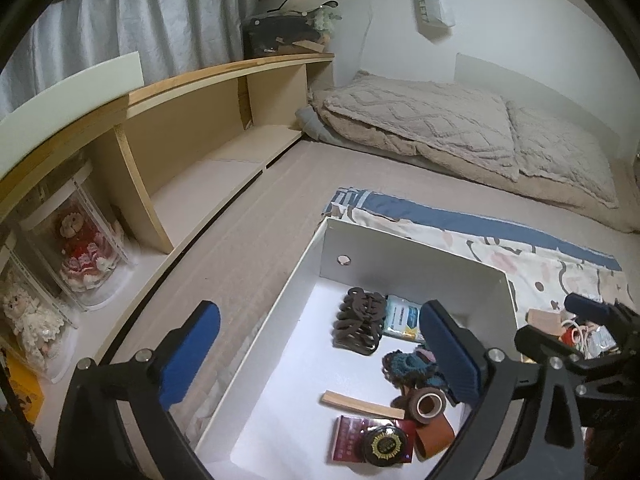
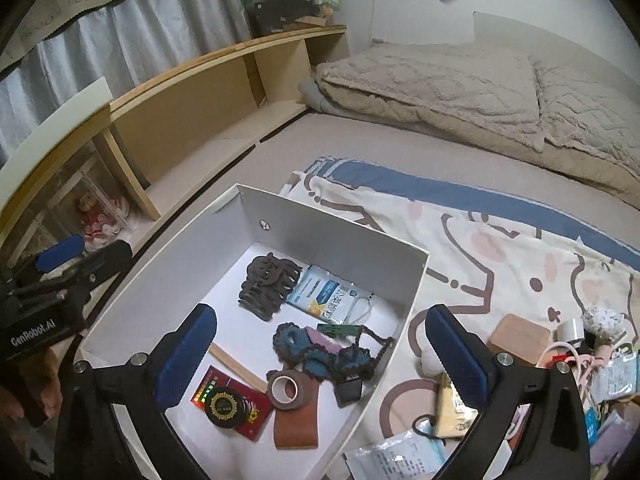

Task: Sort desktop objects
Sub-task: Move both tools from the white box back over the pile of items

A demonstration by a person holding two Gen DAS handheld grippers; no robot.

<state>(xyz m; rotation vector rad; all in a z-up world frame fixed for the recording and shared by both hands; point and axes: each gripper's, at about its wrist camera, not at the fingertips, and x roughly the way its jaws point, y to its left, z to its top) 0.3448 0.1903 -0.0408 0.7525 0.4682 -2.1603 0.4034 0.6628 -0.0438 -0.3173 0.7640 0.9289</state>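
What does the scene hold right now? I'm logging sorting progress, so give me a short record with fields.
surface: patterned cloth spread on a bed
container: white box, open top
in box: brown hair claw, wipes packet, crocheted blue piece, tape roll, round black tin, wooden stick
still outside: wooden block, silver tape roll, packets and cords at right
left tongs: open, empty, over the box
right tongs: open, empty, over the box's right wall
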